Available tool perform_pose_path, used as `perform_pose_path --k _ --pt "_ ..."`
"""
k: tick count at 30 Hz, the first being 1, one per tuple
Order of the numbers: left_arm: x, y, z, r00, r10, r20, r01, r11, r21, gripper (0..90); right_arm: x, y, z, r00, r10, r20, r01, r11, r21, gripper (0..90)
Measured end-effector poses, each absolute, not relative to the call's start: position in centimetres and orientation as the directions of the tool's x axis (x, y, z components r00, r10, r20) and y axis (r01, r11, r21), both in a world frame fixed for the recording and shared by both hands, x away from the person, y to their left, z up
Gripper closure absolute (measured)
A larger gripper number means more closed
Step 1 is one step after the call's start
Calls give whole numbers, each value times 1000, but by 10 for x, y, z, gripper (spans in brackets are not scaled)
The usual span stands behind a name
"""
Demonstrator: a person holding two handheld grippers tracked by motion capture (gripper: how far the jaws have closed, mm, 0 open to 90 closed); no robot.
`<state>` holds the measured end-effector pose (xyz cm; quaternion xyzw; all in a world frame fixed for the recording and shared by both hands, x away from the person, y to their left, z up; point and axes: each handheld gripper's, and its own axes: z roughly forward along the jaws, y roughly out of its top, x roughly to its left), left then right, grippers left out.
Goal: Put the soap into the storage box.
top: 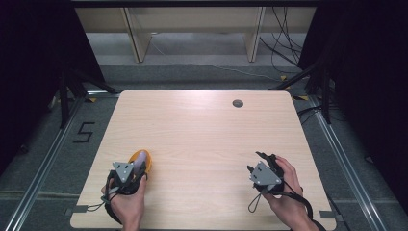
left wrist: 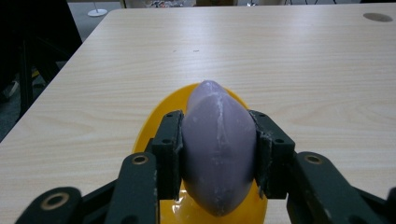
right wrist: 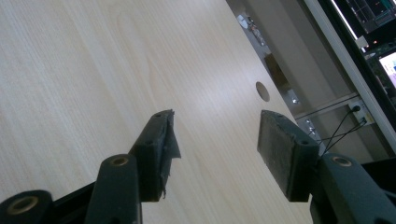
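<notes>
Left hand-held gripper (left wrist: 218,154) was clamped on a lilac soap (left wrist: 218,154), both black pads pressing its flanks. In the high view this hand-held gripper (top: 137,169) sat near the front left corner of the surface (top: 202,139), with the soap (top: 139,162) poking out ahead of it over a yellow dish (top: 144,159). The soap was a smooth, plump oval that tapered to a blunt tip, its matte skin marked by pale scuffs and a faint ridge down the middle. Under it the dish (left wrist: 154,121) was glossy, rounded plastic, resting on the surface; whether the soap touched the dish could not be told.

Right hand-held gripper (right wrist: 215,154) stood wide with nothing between its jaws, held just above bare wood at the front right (top: 257,166). Its pads (right wrist: 280,149) were flat blocks faced with rough, frayed rubber, one facing peeling at the edge.

The surface was pale wood-grain laminate with rounded corners and a round grey cable port (top: 237,103) near the far edge. Around it lay grey carpet with metal floor rails, a taped "5" (top: 85,131) on the left, black drapes at both sides, light wooden furniture legs beyond, and loose cables (top: 284,43) at the far right.
</notes>
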<state>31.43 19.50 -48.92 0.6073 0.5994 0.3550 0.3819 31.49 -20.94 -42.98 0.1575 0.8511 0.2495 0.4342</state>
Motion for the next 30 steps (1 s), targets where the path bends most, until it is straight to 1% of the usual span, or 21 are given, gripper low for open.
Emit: perform_pose_path --k 2,6,9,11,13,16,17,18,19,20,21,22,23,24,25,26,27,29,30 --pt "313 196 -489 29 999 -35 463 17 886 565 315 -210 -430 -571 481 -665 50 830 556 465" --pt "308 197 -484 35 998 -51 455 29 890 503 315 -209 -430 -582 486 -652 56 824 564 464" --pt "301 198 -477 30 998 -54 414 37 910 463 315 -209 -430 -579 488 -653 59 824 563 463" --pt "294 198 -472 31 998 -62 370 46 928 454 315 -210 -430 -575 479 -663 53 831 554 463" --pt "284 196 -467 41 997 -63 340 46 939 440 315 -210 -430 -584 483 -652 57 826 561 462" --pt "279 193 -466 58 997 -57 330 35 943 437 316 -210 -430 -575 480 -662 54 830 555 461" --pt "274 187 -466 83 995 -52 327 22 945 438 316 -210 -430 -576 481 -661 55 830 555 461" --pt "274 187 -466 83 995 -52 327 22 945 439 316 -210 -430 -576 481 -661 55 830 555 461" --pt "270 179 -467 117 992 -53 331 11 944 439 316 -210 -430 -576 483 -660 56 829 557 461" --pt "270 179 -467 117 992 -53 331 11 944 439 316 -210 -430 -576 483 -660 56 829 557 461" --pt "268 169 -469 157 986 -58 337 1 941 439 315 -211 -431 -573 497 -652 76 824 562 461" --pt "268 169 -469 157 986 -58 337 1 941 438 315 -210 -431 -577 507 -640 79 815 574 461" --pt "267 158 -471 189 980 -59 344 -10 939 438 315 -210 -431 -574 502 -647 72 818 571 461" --pt "267 153 -472 210 976 -57 349 -21 937 437 315 -210 -430 -577 498 -647 68 819 570 460" --pt "267 153 -472 210 976 -57 349 -21 937 437 315 -210 -431 -580 502 -642 73 817 573 460" --pt "269 144 -474 247 967 -60 355 -33 934 435 315 -211 -430 -590 499 -635 77 818 571 459" --pt "269 144 -474 247 967 -60 355 -33 934 433 315 -211 -430 -590 499 -635 77 818 571 459" --pt "271 136 -473 285 957 -50 360 -58 931 432 315 -212 -431 -578 516 -633 92 812 577 458" --pt "272 132 -472 300 953 -52 359 -63 931 431 317 -213 -430 -577 497 -648 75 823 563 457"
